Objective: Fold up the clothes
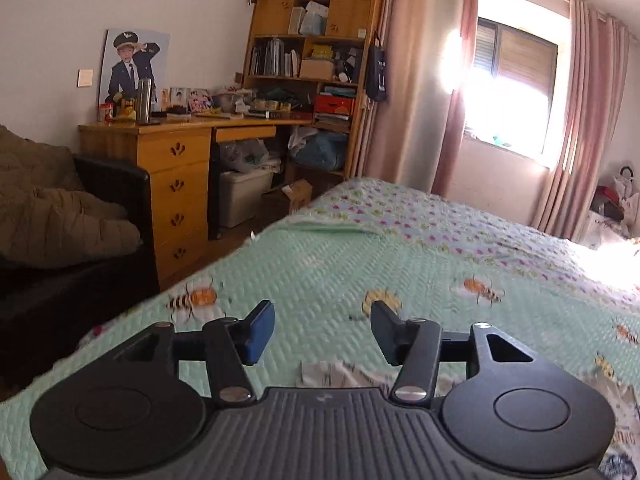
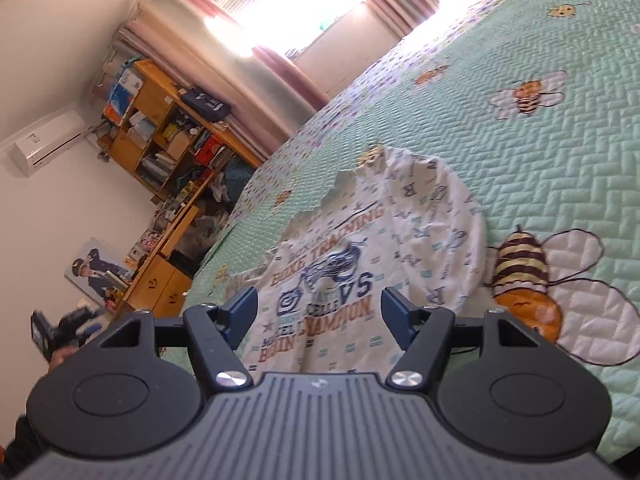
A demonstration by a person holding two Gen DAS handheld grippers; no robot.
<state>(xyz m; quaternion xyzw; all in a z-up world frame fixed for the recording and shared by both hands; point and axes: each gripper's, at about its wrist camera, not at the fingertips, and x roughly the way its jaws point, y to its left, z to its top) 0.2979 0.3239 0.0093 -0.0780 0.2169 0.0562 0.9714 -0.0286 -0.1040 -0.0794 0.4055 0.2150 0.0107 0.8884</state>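
Observation:
A white printed T-shirt (image 2: 384, 240) with blue and orange lettering lies crumpled on the green quilted bee bedspread (image 2: 540, 152). My right gripper (image 2: 318, 314) is open and empty, held just above the shirt's near part. My left gripper (image 1: 322, 328) is open and empty above the bedspread (image 1: 340, 272); a bit of the white shirt (image 1: 340, 374) shows just under and behind its fingers. The other gripper (image 2: 60, 332) shows blurred at the far left of the right wrist view.
A wooden desk with drawers (image 1: 176, 176) and a cluttered bookshelf (image 1: 312, 48) stand beyond the bed's far edge. A dark armchair with a brown blanket (image 1: 60, 216) is at the left. Pink curtains (image 1: 420, 80) and a bright window (image 1: 512, 92) are behind the bed.

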